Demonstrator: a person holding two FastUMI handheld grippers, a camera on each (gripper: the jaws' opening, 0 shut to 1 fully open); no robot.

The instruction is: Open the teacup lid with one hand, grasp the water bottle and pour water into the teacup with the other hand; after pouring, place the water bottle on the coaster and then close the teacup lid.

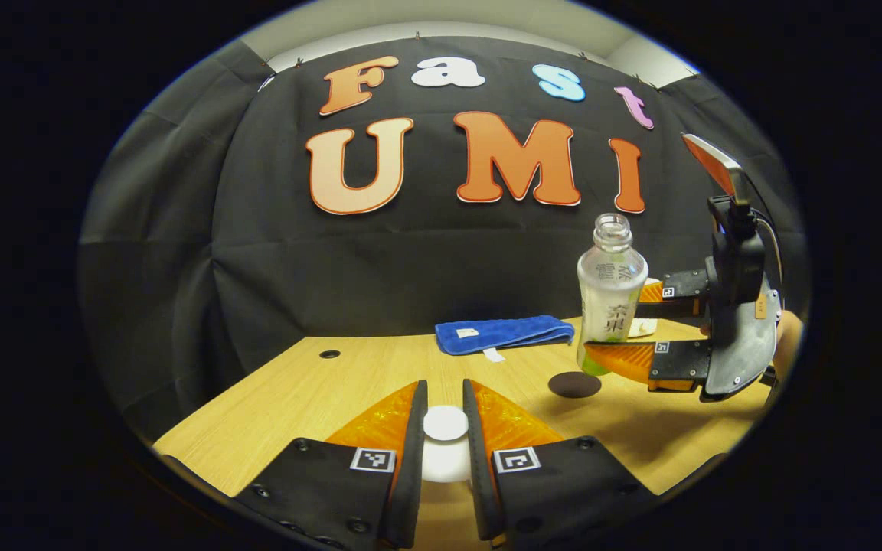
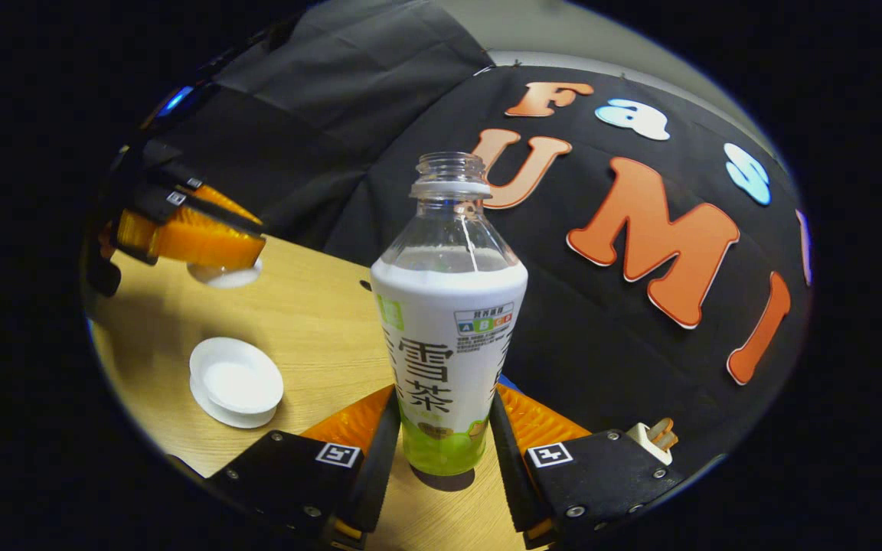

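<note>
Left gripper view: the left hand-held gripper (image 1: 445, 436) is clenched on the white teacup lid (image 1: 445, 423), its two fingers pressing the lid's knob from either side above the wooden worktop (image 1: 311, 398). To the right, the right hand-held gripper (image 1: 615, 329) grips the lower body of the uncapped water bottle (image 1: 611, 295), which stands upright and lifted off the surface; the dark round coaster (image 1: 574, 384) lies on the worktop just below and near-left of the bottle's base, apart from it. A folded blue cloth (image 1: 504, 334) lies at the far edge against the booth wall, and a small dark hole (image 1: 329, 354) sits in the worktop at the far left. The stretch of worktop between the cloth, the hole and the left gripper is bare. Right gripper view: the right hand-held gripper (image 2: 445, 444) clasps the water bottle (image 2: 449, 337) near its green base, one finger on each side, with the bottle's shadow on the worktop (image 2: 318, 321) beneath it. At the left, the open white teacup (image 2: 236, 383) rests on its saucer near the worktop's near edge. Farther left and higher, the left hand-held gripper (image 2: 223, 256) holds the teacup lid (image 2: 225, 274) raised, well apart from the cup. Bare wood separates cup and bottle.
</note>
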